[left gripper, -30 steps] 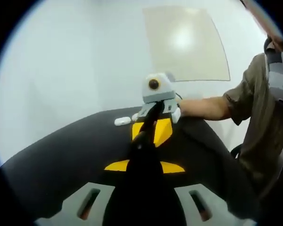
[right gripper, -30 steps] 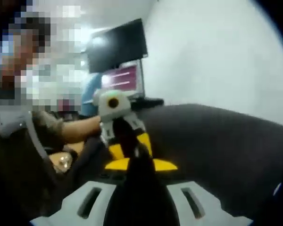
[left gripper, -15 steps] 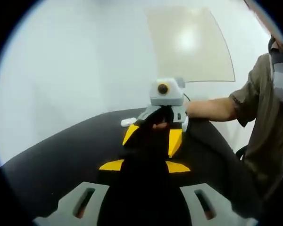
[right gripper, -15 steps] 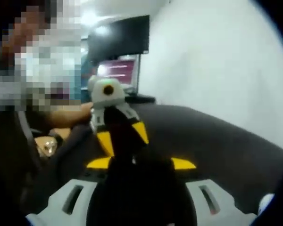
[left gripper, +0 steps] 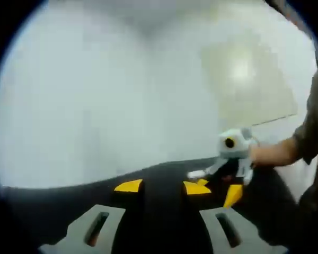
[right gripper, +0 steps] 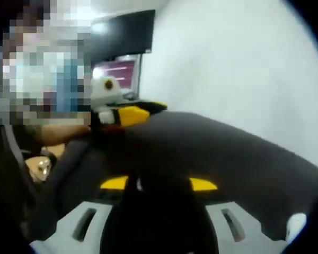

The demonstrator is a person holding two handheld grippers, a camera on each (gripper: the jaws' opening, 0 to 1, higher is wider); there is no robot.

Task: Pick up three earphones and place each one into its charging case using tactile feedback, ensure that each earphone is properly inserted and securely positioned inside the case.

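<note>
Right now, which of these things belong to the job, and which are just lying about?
Job: left gripper; right gripper; table; white piece, perhaps an earphone case, too blurred to tell.
Lying about: monitor; panel on the wall.

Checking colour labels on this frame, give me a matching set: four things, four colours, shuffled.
Things:
1. table
2. wall panel
3. lit screen
4. markings on the left tool

Colours:
a. yellow
b. black
c. beige
d. pink

Pairs: 1-b, 2-c, 3-d, 4-a
</note>
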